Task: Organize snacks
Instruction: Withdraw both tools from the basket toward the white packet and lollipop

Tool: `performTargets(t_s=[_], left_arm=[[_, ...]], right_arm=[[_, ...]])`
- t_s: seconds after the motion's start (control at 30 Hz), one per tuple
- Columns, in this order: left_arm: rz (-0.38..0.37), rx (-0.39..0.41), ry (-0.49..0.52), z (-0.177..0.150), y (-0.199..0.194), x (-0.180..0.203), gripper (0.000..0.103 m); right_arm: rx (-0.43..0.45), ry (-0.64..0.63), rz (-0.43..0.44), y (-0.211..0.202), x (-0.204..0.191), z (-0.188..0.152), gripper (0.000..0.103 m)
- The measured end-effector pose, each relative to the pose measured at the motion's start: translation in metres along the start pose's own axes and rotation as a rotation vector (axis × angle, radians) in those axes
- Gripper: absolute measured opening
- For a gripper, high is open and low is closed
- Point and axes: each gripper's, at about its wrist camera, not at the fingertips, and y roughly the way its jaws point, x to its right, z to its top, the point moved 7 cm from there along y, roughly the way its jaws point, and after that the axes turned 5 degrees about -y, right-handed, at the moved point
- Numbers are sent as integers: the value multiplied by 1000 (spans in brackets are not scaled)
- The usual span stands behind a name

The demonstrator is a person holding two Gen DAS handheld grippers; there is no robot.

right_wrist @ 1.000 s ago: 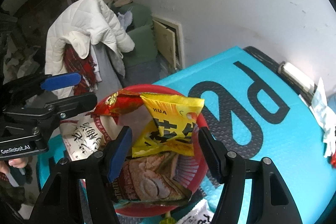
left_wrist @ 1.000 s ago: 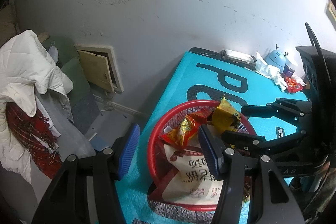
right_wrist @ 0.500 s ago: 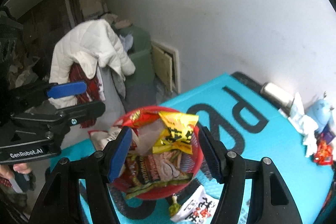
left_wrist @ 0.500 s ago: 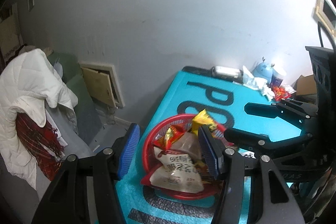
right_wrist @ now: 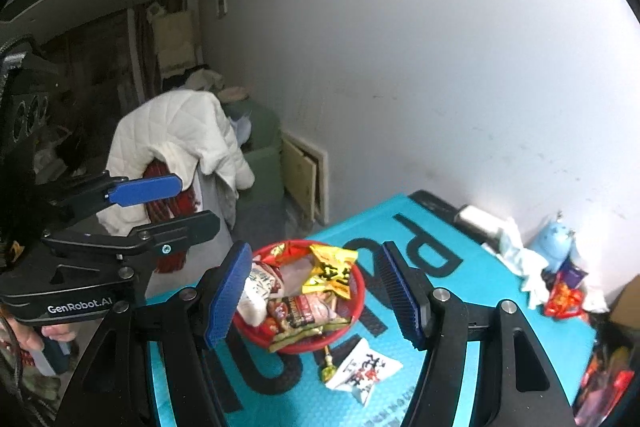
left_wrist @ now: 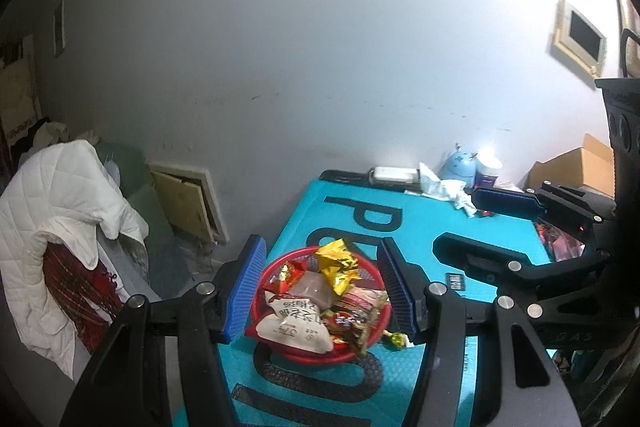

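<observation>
Left wrist view shows the left gripper (left_wrist: pixel 320 285) tipped down a little, up above the surface (left_wrist: pixel 500 239). Its blue jaws stand apart with nothing between them. The right gripper (right_wrist: pixel 314 291) sits the same way, tipped down, jaws apart and holding nothing. A person's hand (right_wrist: pixel 38 337) grips the handle of the left gripper, seen low on the left of the right wrist view.

Below and past both sets of jaws sits a red basket (left_wrist: pixel 316 355). It is full of snack packs: a yellow pack (right_wrist: pixel 330 271) on top, a white pack (left_wrist: pixel 294 323) and dark red ones. A white snack bag (right_wrist: pixel 362 367) lies on the surface just beside the basket, nearer than the jaws' tips in the right wrist view. A small green candy (right_wrist: pixel 329 371) lies next to it.

Far past the jaws, by the wall, are a blue toy (left_wrist: pixel 460 165), crumpled tissues (left_wrist: pixel 444 187) and a red wrapper (right_wrist: pixel 564 297). A cardboard box (left_wrist: pixel 576 171) stands to the right.

Teal matting with big dark letters covers the surface. Left of it, a white quilted coat (left_wrist: pixel 60 207) hangs over a chair, near a small wooden hatch (left_wrist: pixel 186 205) low in the grey wall (left_wrist: pixel 320 47).
</observation>
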Motion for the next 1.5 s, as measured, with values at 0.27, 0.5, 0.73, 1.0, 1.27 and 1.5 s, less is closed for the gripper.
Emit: performTargets(t_s=[0.27, 0.5, 0.73, 1.0, 1.27, 1.5], left_arm=[[-32, 32, 25, -5, -32, 23, 57], [-76, 15, 35, -20, -47, 44, 57], [-128, -24, 39, -41, -48, 65, 57], [-169, -76, 32, -66, -34, 83, 57], [-170, -139, 16, -92, -6, 91, 57], [-181, -190, 2, -112, 19, 98, 57]], right_arm=[[51, 5, -46, -46, -6, -8, 69], [64, 24, -94, -76, -6, -27, 70], [60, 54, -139, -99, -2, -49, 73], [27, 109, -164, -105, 11, -79, 74], [-24, 159, -160, -89, 28, -111, 74], [-75, 219, -149, -69, 44, -137, 74]])
